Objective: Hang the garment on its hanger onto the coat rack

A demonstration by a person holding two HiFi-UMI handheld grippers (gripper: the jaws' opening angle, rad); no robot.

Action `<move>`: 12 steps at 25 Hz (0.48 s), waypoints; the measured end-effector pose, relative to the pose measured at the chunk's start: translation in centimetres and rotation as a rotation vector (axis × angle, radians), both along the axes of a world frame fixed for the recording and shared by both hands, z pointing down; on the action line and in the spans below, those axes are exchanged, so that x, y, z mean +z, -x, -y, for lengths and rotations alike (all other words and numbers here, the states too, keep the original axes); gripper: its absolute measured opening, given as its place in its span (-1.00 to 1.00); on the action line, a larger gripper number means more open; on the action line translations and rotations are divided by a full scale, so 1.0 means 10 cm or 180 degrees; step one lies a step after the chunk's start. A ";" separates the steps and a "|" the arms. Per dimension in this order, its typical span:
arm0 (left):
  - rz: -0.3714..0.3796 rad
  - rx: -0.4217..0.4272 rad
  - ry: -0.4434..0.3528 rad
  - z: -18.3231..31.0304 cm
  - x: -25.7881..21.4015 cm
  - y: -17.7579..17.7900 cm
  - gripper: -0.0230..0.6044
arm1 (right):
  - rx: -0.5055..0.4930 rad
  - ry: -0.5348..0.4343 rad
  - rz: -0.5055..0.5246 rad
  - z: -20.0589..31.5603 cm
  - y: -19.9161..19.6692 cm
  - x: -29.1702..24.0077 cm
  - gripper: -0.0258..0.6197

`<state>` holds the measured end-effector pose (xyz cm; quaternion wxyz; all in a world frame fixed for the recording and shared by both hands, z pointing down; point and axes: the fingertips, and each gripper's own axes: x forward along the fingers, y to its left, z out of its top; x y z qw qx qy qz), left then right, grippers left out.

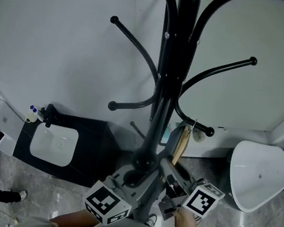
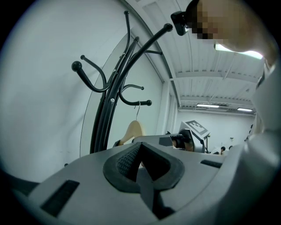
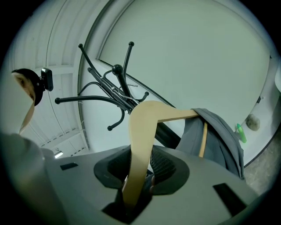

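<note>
The black coat rack [image 1: 169, 77] stands against the white wall, its curved arms spreading out. A wooden hanger [image 1: 181, 142] hangs just below the rack's lower right arm [image 1: 193, 124], with its wire hook at that arm. My right gripper [image 3: 139, 169] is shut on one wooden arm of the hanger [image 3: 142, 132]. The grey garment [image 3: 219, 140] drapes over the hanger's other arm. My left gripper [image 2: 142, 165] is close to the pole on the left, its jaws together with nothing between them. From there the hanger [image 2: 132, 131] shows under the lower arm.
A white basin on a black cabinet [image 1: 54, 144] stands left of the rack's foot. A white rounded tub [image 1: 257, 175] stands to the right. Someone's shoes [image 1: 16, 194] show at the lower left on the grey floor.
</note>
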<state>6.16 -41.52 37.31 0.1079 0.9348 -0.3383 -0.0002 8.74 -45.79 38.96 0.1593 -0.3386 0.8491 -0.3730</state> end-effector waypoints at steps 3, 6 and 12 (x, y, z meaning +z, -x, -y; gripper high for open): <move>-0.0007 -0.0030 0.0010 0.02 -0.01 0.04 -0.91 | -0.0064 0.0042 0.0011 0.05 0.07 0.04 -0.54; -0.0009 -0.0055 0.0015 0.04 -0.02 0.05 -0.91 | -0.0147 0.0042 0.0046 0.09 0.13 0.05 -0.54; 0.0007 -0.0202 -0.0017 0.04 -0.07 0.10 -0.91 | -0.0238 -0.0138 0.0035 0.16 0.16 -0.02 -0.49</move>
